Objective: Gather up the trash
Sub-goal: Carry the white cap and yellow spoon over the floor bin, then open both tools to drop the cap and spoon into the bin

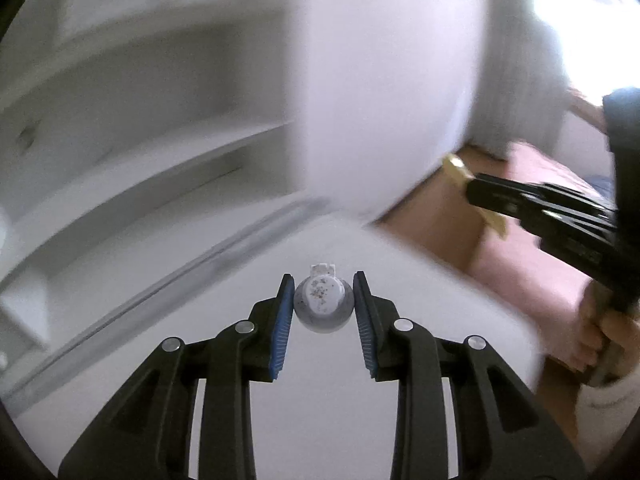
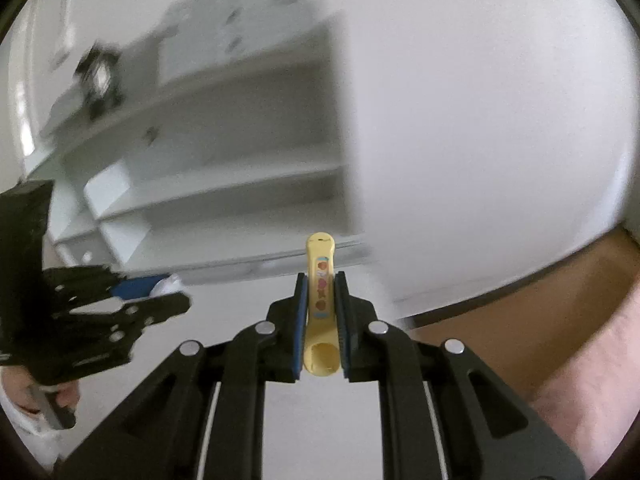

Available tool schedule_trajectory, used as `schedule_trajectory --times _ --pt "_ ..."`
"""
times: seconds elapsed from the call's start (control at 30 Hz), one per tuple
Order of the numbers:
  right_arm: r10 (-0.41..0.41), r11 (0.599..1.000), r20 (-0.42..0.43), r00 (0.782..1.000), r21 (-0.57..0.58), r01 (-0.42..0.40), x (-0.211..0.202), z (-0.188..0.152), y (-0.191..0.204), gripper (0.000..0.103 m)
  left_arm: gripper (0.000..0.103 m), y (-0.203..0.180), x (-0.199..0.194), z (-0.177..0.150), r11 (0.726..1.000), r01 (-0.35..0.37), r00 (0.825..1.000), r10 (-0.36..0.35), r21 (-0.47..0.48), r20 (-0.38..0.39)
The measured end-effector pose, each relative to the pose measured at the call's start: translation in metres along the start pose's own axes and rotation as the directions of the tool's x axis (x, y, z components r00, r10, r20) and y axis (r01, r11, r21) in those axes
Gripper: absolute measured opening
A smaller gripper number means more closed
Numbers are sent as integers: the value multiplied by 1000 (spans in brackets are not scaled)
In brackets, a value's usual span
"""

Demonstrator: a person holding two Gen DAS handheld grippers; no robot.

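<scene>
1. A white shelving unit with open compartments (image 2: 224, 184) is filling the background of both views, blurred by motion; a plain white bench (image 1: 328, 420) is lying below both tools.
2. A brown cardboard box (image 1: 444, 216) is standing open just past the bench's right edge. I am judging it to be the trash container, though nothing inside it is visible.
3. The left tool (image 1: 323, 308) is gripping one small rounded white plastic bottle with a speckled cap end (image 1: 322, 304), its blue pads pressing the bottle's sides, lifted above the bench.
4. The right tool (image 2: 322, 304) is clamping one slim yellow plastic tube with a strip of small coloured pictures (image 2: 321, 300), narrow jaws closed on it, the tube pointing forward along the fingers. In the left wrist view the tube is hanging over the box region.
5. Count: two tools, two pieces of trash, one box, one shelving unit.
6. Progress, as a judgement: both pickups are looking done and the carry seems under way; dropping both pieces into the box is remaining. Whether more trash is waiting elsewhere, I cannot tell.
</scene>
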State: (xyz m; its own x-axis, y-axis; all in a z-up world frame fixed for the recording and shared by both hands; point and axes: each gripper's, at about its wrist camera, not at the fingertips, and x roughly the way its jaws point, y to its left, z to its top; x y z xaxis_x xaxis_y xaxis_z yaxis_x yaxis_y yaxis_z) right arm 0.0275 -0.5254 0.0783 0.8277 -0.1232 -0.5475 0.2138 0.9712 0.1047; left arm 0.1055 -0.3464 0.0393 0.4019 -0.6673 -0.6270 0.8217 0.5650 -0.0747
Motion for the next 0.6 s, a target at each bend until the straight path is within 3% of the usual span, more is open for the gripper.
schedule_trajectory --times 0.07,0.1,0.13,0.17,0.27,0.37,0.4,0.47,0.5,0.6 --pt "-49 997 8 999 61 48 -40 -12 -41 14 29 -60 -1 4 989 133 991 -134 69 8" --pt "-65 994 4 998 92 64 -56 -19 -58 14 29 -93 0 1 971 219 976 -220 100 -4" --pt "-85 988 -11 996 126 85 -75 -29 -79 14 29 -121 1 -5 948 293 956 -292 124 -27" --pt "-102 983 -19 995 150 104 -90 -36 -94 14 29 -160 4 -16 908 387 922 -381 158 -70" --pt "-168 957 -88 982 223 184 -125 -77 -139 14 29 -234 20 -55 832 511 859 -483 215 -170" --pt "-166 918 -262 951 311 246 -118 -145 -183 14 29 -283 65 -112 798 578 799 -512 171 -314" --pt "-149 900 -328 933 345 265 -107 -171 -195 14 29 -295 87 -135 806 572 791 -491 155 -366" --pt "-86 866 -440 894 411 286 -81 -224 -217 14 29 -309 137 -180 820 565 745 -457 95 -485" --pt "-21 836 -501 865 466 290 -61 -262 -230 14 29 -310 166 -204 841 539 722 -432 47 -540" --pt "108 768 -610 785 553 324 -13 -344 -250 14 29 -301 237 -259 915 401 678 -329 -45 -657"
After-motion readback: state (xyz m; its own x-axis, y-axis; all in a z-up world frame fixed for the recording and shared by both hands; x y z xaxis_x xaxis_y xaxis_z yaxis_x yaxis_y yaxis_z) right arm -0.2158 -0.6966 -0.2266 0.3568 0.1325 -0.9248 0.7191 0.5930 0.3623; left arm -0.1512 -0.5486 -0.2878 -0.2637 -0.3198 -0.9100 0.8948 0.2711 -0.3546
